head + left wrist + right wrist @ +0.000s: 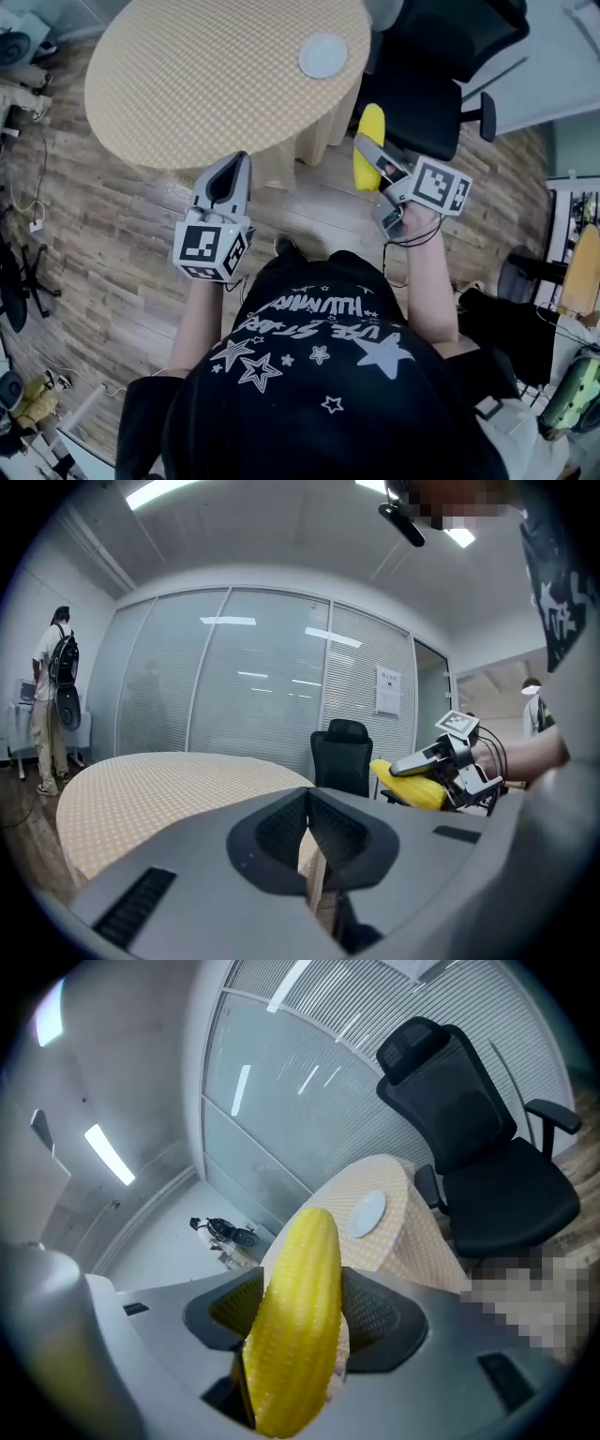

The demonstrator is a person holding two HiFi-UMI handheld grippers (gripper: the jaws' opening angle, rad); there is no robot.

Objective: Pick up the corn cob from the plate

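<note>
Wood-plank floor (103,234) filled the lower left of the head view, beneath the person and both tools. Nearest, at centre-left of that view, the left gripper (239,161) hung over the floor short of the worktop edge. In its own view its jaws were pressed together with nothing between them.

At centre-right, the right gripper (367,156) was pinching the corn cob (295,1335). The cob was off the plate and held in the air beside the worktop. The jaws closed on its sides at about the lower-middle of its length, and the tapered yellow end stood well out past the jaw tips.

Judging by its look, the cob would handle as a stiff, fairly light thing that does not crush. Its rows of kernels give the ribbed pads some bite. Its round, tapering body could twist or slide out towards the thin end if it were held near a tip, so the thick middle, taken across its width, seemed the sound place to grip. By that reading this hold was a fair one, though the long free end might swing.

Beyond, the round worktop (206,84) in its checked yellow cloth took up the upper middle of the head view. The pale plate (322,55) lay bare near its right edge. A black office chair (427,89) stood just beside the worktop at upper right. Farthest off, in the left gripper view, ran a glass partition wall (244,696).
</note>
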